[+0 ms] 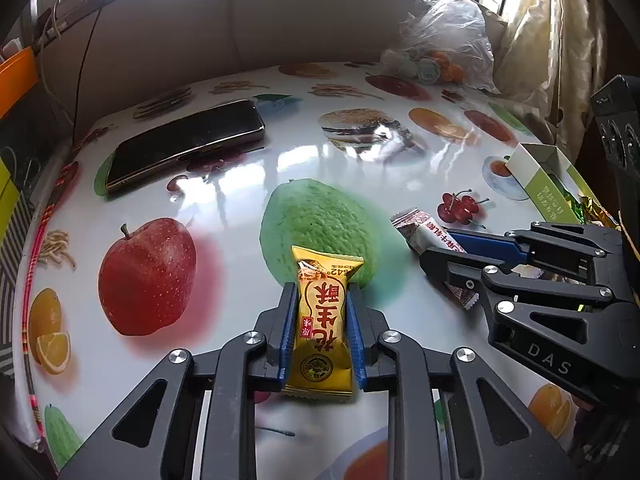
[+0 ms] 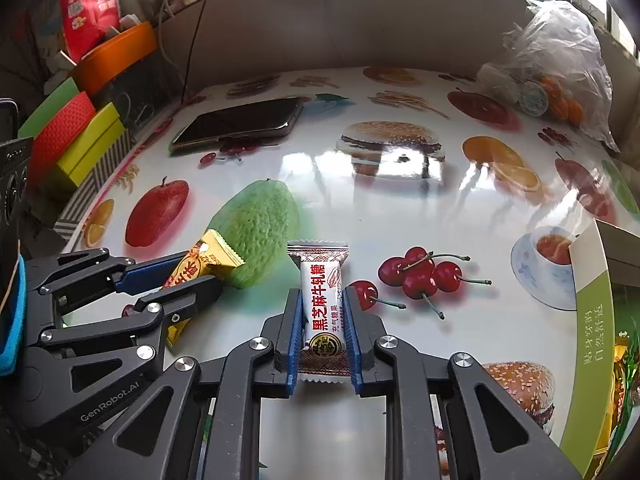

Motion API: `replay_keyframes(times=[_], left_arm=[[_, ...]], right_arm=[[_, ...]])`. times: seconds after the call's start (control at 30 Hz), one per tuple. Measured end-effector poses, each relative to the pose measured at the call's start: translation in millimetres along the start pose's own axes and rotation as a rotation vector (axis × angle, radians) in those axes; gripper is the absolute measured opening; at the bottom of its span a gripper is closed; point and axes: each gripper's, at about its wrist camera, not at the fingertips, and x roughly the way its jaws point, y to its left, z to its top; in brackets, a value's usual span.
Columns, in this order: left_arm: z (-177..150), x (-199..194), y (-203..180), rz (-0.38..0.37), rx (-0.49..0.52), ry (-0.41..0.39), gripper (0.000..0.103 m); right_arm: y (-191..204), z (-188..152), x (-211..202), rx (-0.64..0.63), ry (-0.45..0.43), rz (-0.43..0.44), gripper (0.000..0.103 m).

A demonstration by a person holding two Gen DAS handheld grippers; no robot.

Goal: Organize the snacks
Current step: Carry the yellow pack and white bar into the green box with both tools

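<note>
A: Yellow foil: one peanut-crisp packet (image 1: pixel 323 322), clamped at its middle by the left gripper (image 1: pixel 322 312), pads squeezing both long sides, its tail low over the surface (image 1: pixel 240 184).

B: Handling?

A: Light, crinkly, slippery film; the filling likely crumbles, so hold mid-body, gently.

B: Second item?

A: White-and-brown sesame nougat packet (image 2: pixel 321 312), pinched the same way by the right gripper (image 2: pixel 320 324), beside the printed cherries. Puffy wrapper, soft, easily dented.

B: Containers?

A: Green-and-white carton (image 2: pixel 592 320), lid open, at the right edge; gold and green wrappers show inside, count unclear. Clear plastic bag (image 2: pixel 560 52) at the far side, holding orange and pale round packs. A phone (image 2: pixel 240 124) lies far left.
</note>
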Motion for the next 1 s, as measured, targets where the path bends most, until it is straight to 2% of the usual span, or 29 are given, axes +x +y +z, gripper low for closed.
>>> replay_keyframes(times=[0.57,1.0], left_arm=[[0,-11,-11,-0.004,-0.038,-0.017,0.022],[14,-41,-51,-0.015,-0.041,-0.065,0.022]], right_arm=[[-4,-2,-14,0.007,-0.020,0.005,0.017],[-28,-7,-65,0.032,-0.072,-0.015,0.017]])
